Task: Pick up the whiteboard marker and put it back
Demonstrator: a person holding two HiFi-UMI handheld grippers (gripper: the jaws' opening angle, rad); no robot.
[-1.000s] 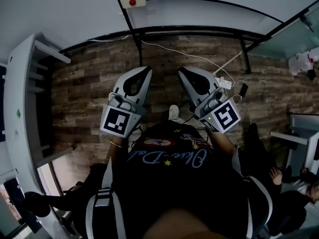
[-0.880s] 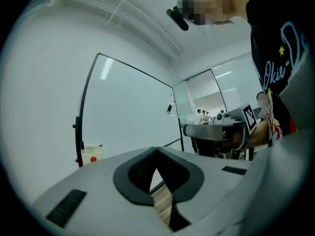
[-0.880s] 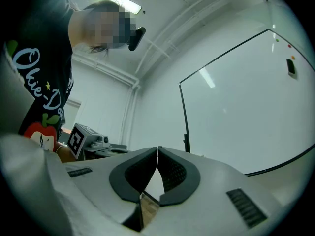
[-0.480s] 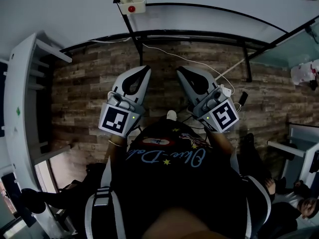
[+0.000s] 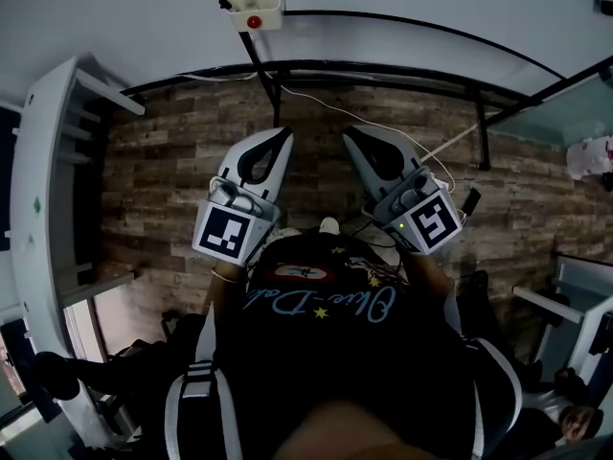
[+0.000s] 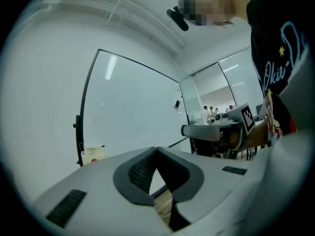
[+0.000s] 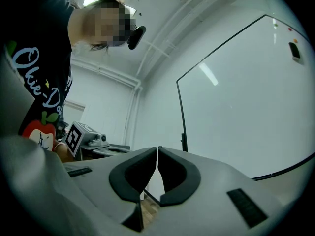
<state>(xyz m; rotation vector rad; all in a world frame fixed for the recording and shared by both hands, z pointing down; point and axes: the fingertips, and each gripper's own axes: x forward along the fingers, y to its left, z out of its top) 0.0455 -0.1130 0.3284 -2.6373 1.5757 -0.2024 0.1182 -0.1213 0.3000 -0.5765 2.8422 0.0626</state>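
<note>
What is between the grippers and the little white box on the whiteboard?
Nothing visible is. The left gripper and right gripper, both shut and empty, face the white box on the whiteboard across the wood floor. No marker shows.

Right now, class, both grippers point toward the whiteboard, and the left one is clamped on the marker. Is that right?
Not quite. The left gripper holds no marker: the left gripper view shows its jaws shut together with nothing between them. It and the right gripper do point toward the whiteboard.
</note>
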